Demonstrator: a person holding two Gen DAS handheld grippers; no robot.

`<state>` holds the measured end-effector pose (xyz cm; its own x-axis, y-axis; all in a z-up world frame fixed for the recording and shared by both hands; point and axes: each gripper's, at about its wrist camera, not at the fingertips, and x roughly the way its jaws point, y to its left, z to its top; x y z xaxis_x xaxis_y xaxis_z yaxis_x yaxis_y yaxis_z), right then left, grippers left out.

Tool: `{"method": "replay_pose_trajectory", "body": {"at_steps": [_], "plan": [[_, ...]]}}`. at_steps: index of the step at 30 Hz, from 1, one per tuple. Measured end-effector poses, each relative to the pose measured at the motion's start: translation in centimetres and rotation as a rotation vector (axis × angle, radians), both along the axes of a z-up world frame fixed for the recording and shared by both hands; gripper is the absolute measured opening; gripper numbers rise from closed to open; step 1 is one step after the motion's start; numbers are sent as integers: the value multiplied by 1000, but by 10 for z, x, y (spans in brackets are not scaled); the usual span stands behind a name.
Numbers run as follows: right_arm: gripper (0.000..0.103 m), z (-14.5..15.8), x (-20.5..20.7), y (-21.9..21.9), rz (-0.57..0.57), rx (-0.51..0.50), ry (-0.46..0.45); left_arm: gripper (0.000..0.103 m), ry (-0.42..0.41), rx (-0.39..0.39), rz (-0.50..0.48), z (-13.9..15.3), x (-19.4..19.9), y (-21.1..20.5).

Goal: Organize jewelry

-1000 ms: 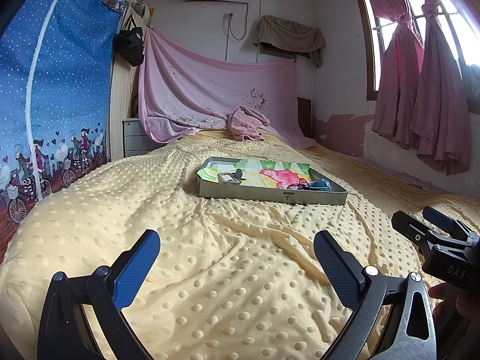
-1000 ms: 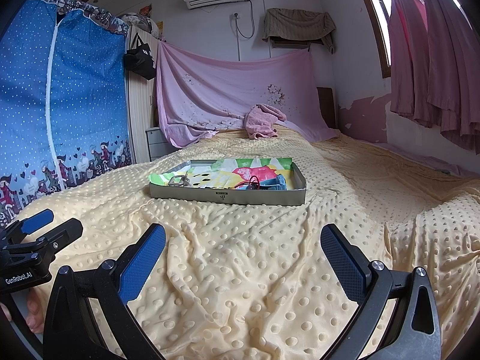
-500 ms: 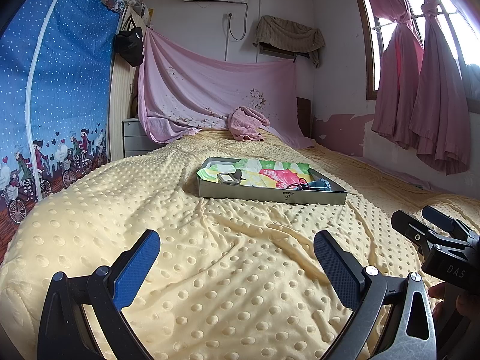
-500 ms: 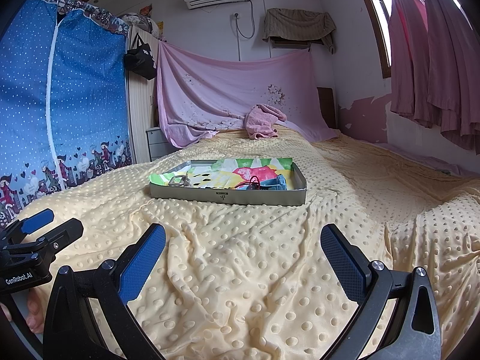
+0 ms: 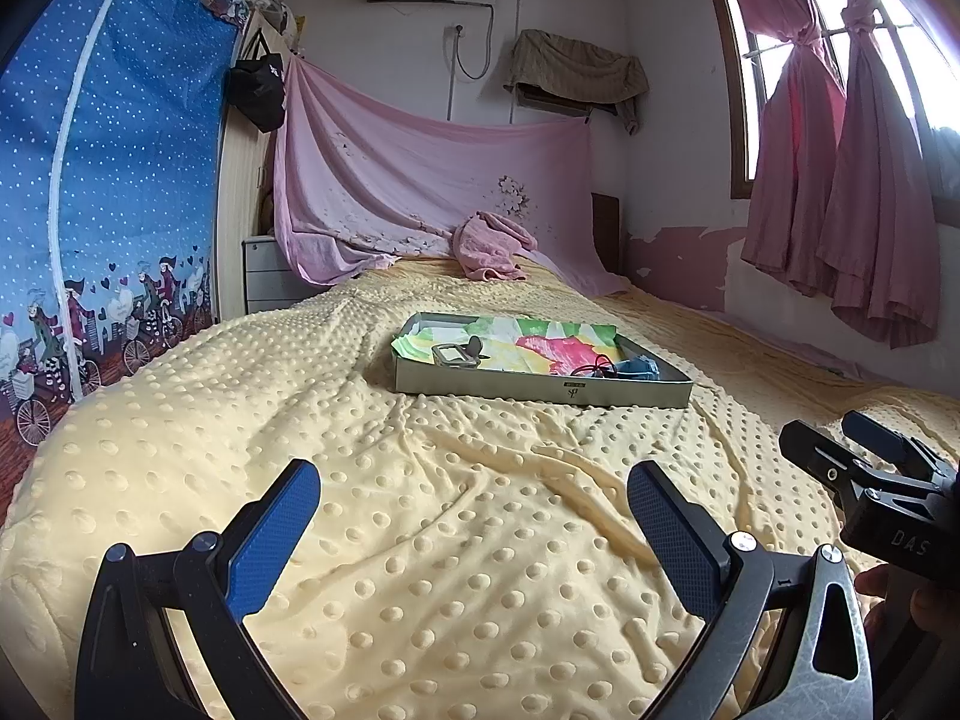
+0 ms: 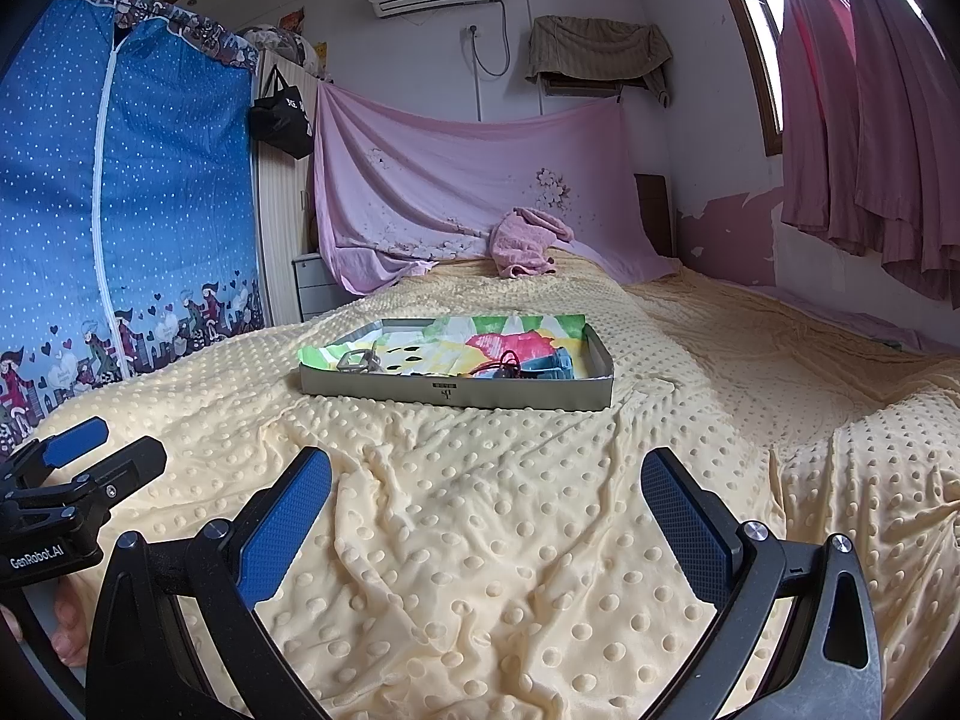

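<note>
Several small jewelry pieces are lying in a shallow tray (image 6: 456, 393) well ahead on the yellow blanket (image 6: 480, 510): a metal buckle-like piece (image 6: 354, 365) at its left, a dark cord (image 6: 507, 362) and a blue item (image 6: 549, 365) at its right. They are looking light; the cord is probably limp and tangly, best pinched at a loop. Both the left gripper (image 5: 474, 516) and right gripper (image 6: 486, 504) are hovering near, wide open, holding nothing.

Shallow grey tray (image 5: 543, 391) flat on bed, lined with bright multicolour paper (image 5: 540, 348). Inside: metal-framed piece (image 5: 454, 354) left end, dark cord tangle (image 5: 591, 369) beside blue item (image 5: 639, 368) right end.
</note>
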<state>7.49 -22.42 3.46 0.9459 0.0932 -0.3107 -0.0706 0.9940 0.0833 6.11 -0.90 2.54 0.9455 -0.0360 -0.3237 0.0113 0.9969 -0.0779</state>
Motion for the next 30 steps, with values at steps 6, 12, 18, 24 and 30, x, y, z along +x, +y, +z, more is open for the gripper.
{"method": "replay_pose_trajectory", "body": {"at_steps": [6,12,18,24,30], "plan": [[102,0,0,0,0,0,0,103,2,1,-1,-1,0,-1],[102,0,0,0,0,0,0,103,6,8,11,-1,0,-1],[102,0,0,0,1,0,0,103,5,9,17,0,0,0],[102,0,0,0,0,0,-1,103,3,13,22,-1,0,1],[102,0,0,1,0,0,-1,103,3,14,21,0,-1,1]]}}
